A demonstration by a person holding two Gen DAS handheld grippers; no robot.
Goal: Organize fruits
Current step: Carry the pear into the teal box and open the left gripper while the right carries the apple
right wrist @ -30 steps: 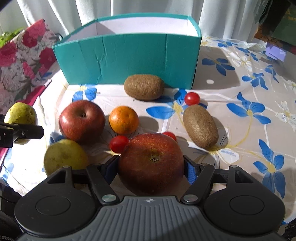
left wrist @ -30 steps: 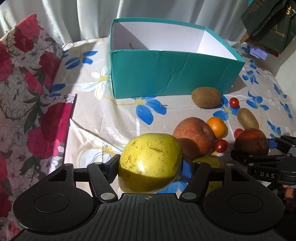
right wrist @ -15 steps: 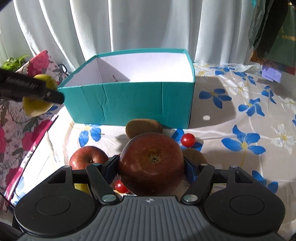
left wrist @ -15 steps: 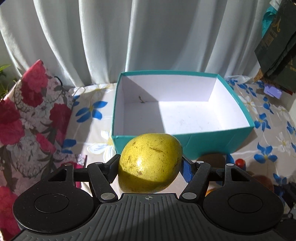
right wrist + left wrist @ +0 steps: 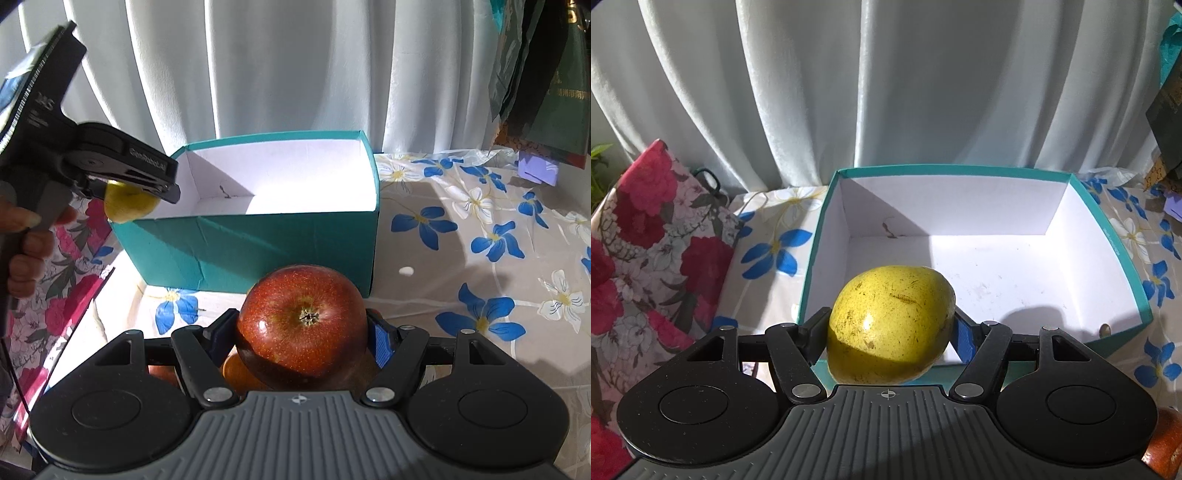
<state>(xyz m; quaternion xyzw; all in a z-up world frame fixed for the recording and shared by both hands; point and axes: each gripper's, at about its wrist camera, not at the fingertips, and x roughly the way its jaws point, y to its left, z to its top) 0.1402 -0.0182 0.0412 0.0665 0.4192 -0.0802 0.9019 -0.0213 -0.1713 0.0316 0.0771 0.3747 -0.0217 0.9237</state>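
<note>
Our left gripper (image 5: 891,328) has its jaws clamped on both sides of a yellow-green pear (image 5: 891,325), speckled with brown marks, its lower half in shadow. The pear sits in the air above the near left corner of the teal box (image 5: 1108,236), whose white inside (image 5: 997,273) is bare except for a small dark stain near the far left corner. In the right wrist view we see the same left gripper (image 5: 136,192) from the side, with the pear (image 5: 127,205) between its fingers, over the box's left rim (image 5: 147,218), and a hand (image 5: 26,251) wrapped round its handle.

Our right gripper (image 5: 302,328) is closed on a dark red apple (image 5: 302,325), stem pit facing the camera, held clear of the table in front of the teal box's near wall (image 5: 243,251). Just below the apple an orange fruit (image 5: 236,373) peeks out between the fingers, and a bit of another reddish fruit (image 5: 162,373) shows to its left; we cannot tell more of either.

The box stands on a tablecloth (image 5: 480,229) with blue and white flowers. To the left lies a cloth with red roses (image 5: 646,251), and pale curtains (image 5: 886,92) hang behind. Dark green bags (image 5: 546,74) hang at the upper right, with a small purple thing (image 5: 537,171) beneath them on the table.
</note>
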